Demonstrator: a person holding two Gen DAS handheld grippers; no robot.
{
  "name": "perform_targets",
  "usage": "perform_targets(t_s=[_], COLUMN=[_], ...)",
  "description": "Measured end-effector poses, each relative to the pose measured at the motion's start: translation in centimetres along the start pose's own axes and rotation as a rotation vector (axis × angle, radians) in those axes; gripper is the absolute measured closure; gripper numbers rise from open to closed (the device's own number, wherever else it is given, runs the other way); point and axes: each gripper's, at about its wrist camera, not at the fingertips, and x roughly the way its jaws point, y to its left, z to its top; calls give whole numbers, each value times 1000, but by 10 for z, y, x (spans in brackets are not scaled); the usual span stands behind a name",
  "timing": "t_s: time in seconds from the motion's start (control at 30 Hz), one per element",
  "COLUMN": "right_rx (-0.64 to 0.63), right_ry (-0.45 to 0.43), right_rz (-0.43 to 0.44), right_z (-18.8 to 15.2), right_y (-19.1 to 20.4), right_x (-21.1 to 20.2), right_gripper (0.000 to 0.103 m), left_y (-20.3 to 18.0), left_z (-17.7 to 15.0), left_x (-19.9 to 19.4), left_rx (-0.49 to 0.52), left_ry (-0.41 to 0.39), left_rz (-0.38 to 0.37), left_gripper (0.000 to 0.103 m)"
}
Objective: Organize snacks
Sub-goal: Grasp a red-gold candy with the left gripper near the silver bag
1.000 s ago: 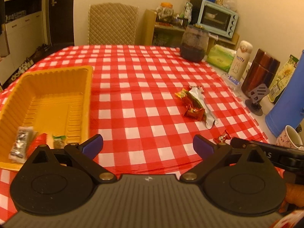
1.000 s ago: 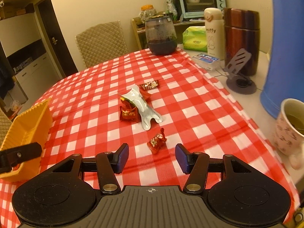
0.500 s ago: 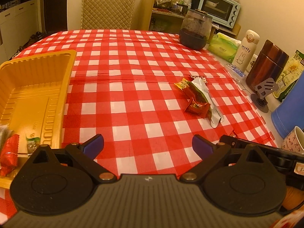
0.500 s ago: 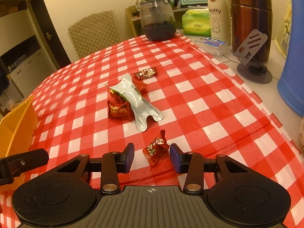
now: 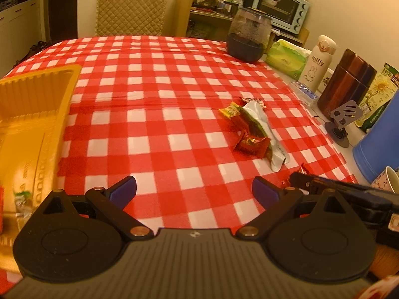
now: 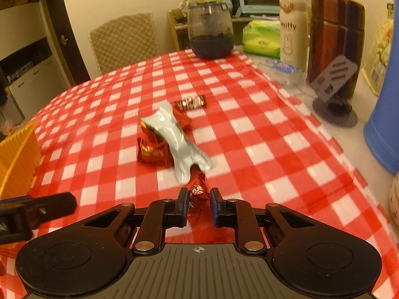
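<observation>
small red foil candy (image 6: 197,191) between right gripper (image 6: 198,205) pads, silver pouch (image 6: 176,141) atop red wrappers (image 6: 151,151) mid-table, striped candy (image 6: 191,102) behind, yellow tray (image 5: 30,124) left

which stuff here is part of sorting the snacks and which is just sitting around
Part of the job:
- small red candy between the right gripper fingers
- silver packet
- red snack pack
- striped candy
- yellow tray

Just lying about:
- glass jar
- white bottle
- tissue pack
- phone stand

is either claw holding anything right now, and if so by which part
The right claw has closed around a small red wrapped candy, its fingers at the candy's near end; whether they pinch it cannot be told. The left claw is open and empty.
</observation>
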Motion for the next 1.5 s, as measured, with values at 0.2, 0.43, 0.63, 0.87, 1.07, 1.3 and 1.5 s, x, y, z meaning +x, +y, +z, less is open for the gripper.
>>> perform_targets(t_s=[0.2, 0.43, 0.63, 0.87, 1.07, 1.3, 1.5], right_rx=[-30, -2, 3, 28, 37, 37, 12], right_ry=[-22, 2, 4, 4, 9, 12, 11], right_rz=[12, 2, -5, -4, -4, -1, 21], right_z=[23, 29, 30, 31, 31, 31, 29], right_y=[-13, -28, -31, -32, -32, -28, -18], right_x=[2, 10, 12, 13, 15, 17, 14], right_gripper=[84, 84, 84, 84, 84, 84, 84], left_y=[-16, -36, -53, -69, -70, -69, -54], left_z=[14, 24, 28, 25, 23, 23, 15], left_x=[17, 51, 78, 95, 103, 94, 65], left_rx=[74, 129, 194, 293, 314, 313, 242], left_ry=[-21, -33, -36, -45, -38, -42, -35], left_rz=[-22, -61, -93, -96, -107, -93, -71], left_gripper=[7, 18, 24, 34, 59, 74, 74])
